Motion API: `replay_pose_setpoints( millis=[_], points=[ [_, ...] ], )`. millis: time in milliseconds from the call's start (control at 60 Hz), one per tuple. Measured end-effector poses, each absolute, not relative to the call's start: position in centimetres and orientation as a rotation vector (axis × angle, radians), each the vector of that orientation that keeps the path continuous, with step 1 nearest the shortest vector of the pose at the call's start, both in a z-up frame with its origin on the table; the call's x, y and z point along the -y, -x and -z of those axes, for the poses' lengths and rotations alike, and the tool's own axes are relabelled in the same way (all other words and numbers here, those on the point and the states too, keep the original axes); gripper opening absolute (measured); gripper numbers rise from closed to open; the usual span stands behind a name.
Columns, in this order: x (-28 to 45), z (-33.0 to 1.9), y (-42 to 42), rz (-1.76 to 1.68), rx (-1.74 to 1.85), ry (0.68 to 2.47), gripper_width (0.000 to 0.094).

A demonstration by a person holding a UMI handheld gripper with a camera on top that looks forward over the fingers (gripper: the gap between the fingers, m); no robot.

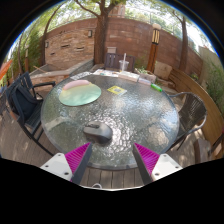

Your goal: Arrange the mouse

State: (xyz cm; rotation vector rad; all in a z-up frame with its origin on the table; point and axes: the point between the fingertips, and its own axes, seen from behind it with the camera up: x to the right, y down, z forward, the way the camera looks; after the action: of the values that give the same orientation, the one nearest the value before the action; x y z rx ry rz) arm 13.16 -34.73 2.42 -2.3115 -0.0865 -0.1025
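Note:
A grey computer mouse point(97, 131) lies on the near part of a round glass table point(130, 118), just ahead of my left finger. My gripper point(112, 157) is open and holds nothing; its pink pads point(79, 155) stand wide apart at the table's near rim. The mouse sits a little left of the middle of the gap, beyond the fingertips and not touching them.
A round green mat point(79, 93) lies at the table's far left. A small green sheet point(117, 90) lies at the far middle. Chairs stand left point(25, 98) and right point(194, 112). A brick wall point(130, 40) and trees stand behind.

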Motion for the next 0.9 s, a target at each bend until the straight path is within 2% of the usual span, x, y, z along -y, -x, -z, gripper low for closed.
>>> replay_pose_setpoints(
  millis=[67,433,550,600,650,683,900],
  points=[
    [32.2,-0.7,-13.4,0.097,0.121,2.326,0.0853],
    [24.0,0.6,-11.9,0.025,0.155,2.313,0.085],
    [22.5,1.3,-11.9,0.036,0.146,2.323,0.0813],
    [22.2,1.9,-11.6,0.019,0.132,2.337,0.0744],
    [22.1,1.9,-10.8,-0.032,0.114,2.341,0.0588],
    [22.0,1.9,-11.0,-0.006,0.109,2.336,0.0536],
    [21.8,1.6,-11.4,0.031,0.101,2.344,0.039]
  ],
)
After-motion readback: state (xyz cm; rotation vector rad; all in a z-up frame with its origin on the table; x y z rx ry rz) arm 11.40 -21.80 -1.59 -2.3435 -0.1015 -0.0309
